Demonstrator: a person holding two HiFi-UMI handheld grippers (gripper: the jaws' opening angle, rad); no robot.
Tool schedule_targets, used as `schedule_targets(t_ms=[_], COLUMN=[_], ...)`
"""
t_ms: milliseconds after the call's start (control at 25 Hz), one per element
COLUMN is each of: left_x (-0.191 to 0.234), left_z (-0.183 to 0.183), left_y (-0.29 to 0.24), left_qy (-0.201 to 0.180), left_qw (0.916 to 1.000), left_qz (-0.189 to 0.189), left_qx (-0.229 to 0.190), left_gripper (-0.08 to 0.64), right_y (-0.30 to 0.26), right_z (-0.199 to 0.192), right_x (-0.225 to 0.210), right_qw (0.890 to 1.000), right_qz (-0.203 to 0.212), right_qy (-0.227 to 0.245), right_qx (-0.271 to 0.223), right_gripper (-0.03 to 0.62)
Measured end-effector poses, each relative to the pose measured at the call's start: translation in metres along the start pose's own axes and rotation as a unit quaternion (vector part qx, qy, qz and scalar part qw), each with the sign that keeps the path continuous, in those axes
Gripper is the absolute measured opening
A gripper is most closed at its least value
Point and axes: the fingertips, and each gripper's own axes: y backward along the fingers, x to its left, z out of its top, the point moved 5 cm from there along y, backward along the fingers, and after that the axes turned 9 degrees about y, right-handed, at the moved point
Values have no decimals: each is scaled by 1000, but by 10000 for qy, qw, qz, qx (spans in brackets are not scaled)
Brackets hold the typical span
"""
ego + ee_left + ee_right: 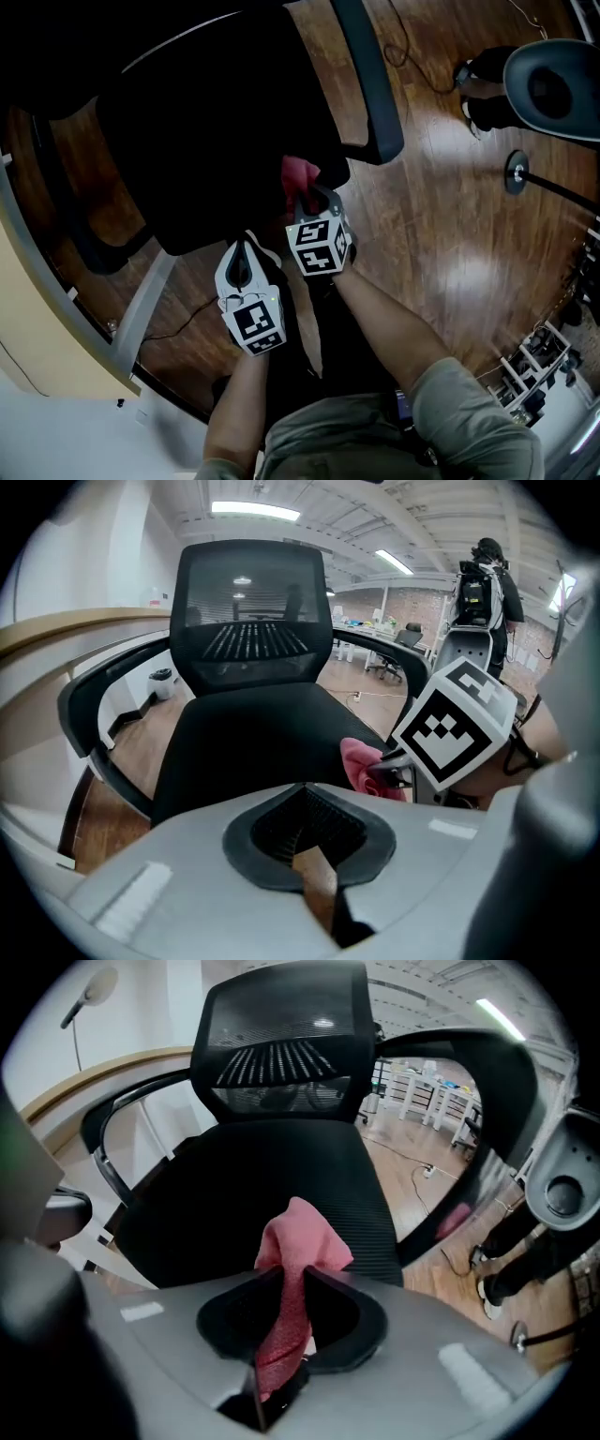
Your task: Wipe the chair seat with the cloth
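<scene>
**Cloth (298, 1241) clamped in right gripper (284, 1279) at front of chair seat (253, 1176)**

Right gripper: jaws closed on the pink cloth. A strip runs down between the pads, and a bunched fold stands out beyond the tips. In the head view the cloth sits at the near edge of the black seat, just ahead of the marker cube. Whether it touches the seat surface cannot be determined.

Left gripper (305, 794): jaws drawn together with nothing between them; only a sliver of floor shows through the seam. It is held just beside the right gripper, on its left and nearer the person, short of the seat edge.

Chair seat: black, lying directly ahead of both grippers. A curved armrest (370, 84) flanks it on the right, and the mesh backrest (281, 1035) rises upright at its far side.

Beyond the chair: wooden floor (441, 216). A person (483, 578) stands well away, in the room behind the chair.
</scene>
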Motion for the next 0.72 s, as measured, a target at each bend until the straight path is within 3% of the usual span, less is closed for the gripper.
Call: schedule_targets(t_ms=[320,720], left_x=[-68,-89], left_z=[8,13], left_y=[-17,-17], left_qy=[-303,-385], left_qw=[9992,9991], left_qz=[-274,-179], left_qx=[49,-51], left_gripper=[5,6], right_y=[12,21], right_z=[-41,-46], right_x=[-81,-88], right_qw=[9967,9973], right_qz=[-411,-136], right_qy=[-691,-723], right_qx=[100,-9], right_gripper=[64,64])
